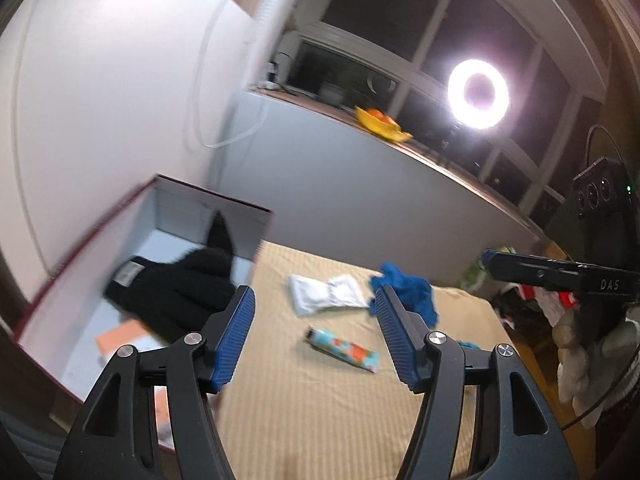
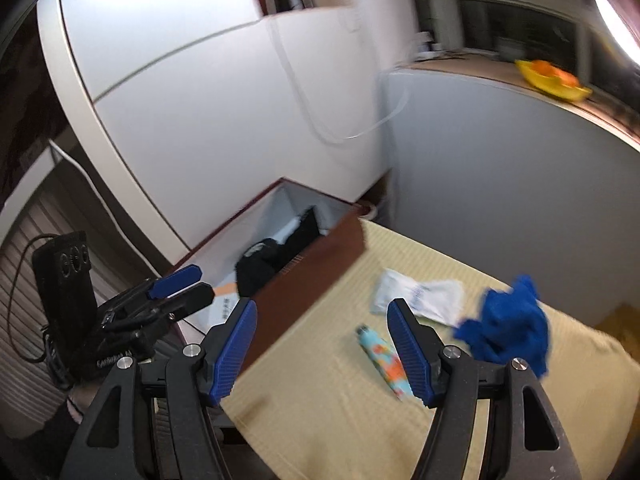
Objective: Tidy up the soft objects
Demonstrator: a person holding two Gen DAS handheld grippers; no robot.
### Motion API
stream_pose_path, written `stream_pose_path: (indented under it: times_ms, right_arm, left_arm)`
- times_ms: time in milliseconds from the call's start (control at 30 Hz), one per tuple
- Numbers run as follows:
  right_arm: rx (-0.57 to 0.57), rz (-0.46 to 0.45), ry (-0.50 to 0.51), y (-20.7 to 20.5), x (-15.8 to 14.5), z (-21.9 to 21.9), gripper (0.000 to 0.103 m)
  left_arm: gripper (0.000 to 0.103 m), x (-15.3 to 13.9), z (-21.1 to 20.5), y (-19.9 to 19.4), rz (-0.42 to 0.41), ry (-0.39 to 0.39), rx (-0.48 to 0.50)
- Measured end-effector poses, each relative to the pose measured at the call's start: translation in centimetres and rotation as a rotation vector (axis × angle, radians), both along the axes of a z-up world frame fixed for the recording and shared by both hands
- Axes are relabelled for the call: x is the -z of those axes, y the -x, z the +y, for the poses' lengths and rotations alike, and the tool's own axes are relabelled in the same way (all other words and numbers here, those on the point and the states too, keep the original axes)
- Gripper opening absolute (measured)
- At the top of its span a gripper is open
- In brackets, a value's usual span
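A dark red box with a white inside (image 1: 92,236) (image 2: 316,260) stands at the left of the tan cloth-covered table (image 1: 320,400) (image 2: 340,408). A black knit hat (image 1: 176,292) (image 2: 260,264) lies in the box. On the cloth lie a white packet (image 1: 326,294) (image 2: 420,294), a crumpled blue cloth (image 1: 408,290) (image 2: 508,326) and a patterned tube (image 1: 346,350) (image 2: 384,356). My left gripper (image 1: 316,336) is open and empty, above the cloth near the box. My right gripper (image 2: 322,346) is open and empty, above the tube. The left gripper also shows in the right wrist view (image 2: 176,284).
A white wall and cabinet rise behind the box. A sill holds a yellow bowl with oranges (image 1: 382,122) (image 2: 554,78). A bright ring light (image 1: 478,94) stands at the right. Mixed items (image 1: 532,300) lie off the table's right edge. An orange card (image 1: 120,338) lies in the box.
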State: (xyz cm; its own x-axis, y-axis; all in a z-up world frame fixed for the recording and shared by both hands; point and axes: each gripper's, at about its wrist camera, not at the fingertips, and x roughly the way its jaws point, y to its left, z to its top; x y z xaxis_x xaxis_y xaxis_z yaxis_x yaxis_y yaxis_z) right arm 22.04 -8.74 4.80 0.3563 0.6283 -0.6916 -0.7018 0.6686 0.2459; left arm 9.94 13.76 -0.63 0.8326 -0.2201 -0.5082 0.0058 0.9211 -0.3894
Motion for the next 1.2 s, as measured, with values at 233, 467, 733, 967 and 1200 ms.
stream_pose_path:
  times_ms: [233, 467, 733, 967, 1200]
  right_arm:
    - [0.147, 0.031, -0.057, 1.4, 1.5, -10.3, 0.072]
    - [0.303, 0.044, -0.078, 2.9, 4.7, -18.1, 0.072]
    - [0.351, 0.087, -0.035, 3.2, 8.4, -20.9, 0.072]
    - [0.338, 0.096, 0.0, 2.4, 10.3, -20.5, 0.072]
    - [0.329, 0.151, -0.036, 1.4, 11.6, -21.1, 0.072]
  left_arm:
    - [0.062, 0.9, -4.1, -0.5, 0.032, 0.013, 0.112]
    - [0.062, 3.2, -6.9, -1.3, 0.102, 0.009, 0.173]
    - [0.062, 5.8, -7.7, -2.7, 0.213, 0.028, 0.172]
    - [0.062, 6.5, -8.4, -4.4, 0.258, -0.057, 0.163]
    - [0.062, 7.0, -9.5, -11.1, 0.389, -0.085, 0.28]
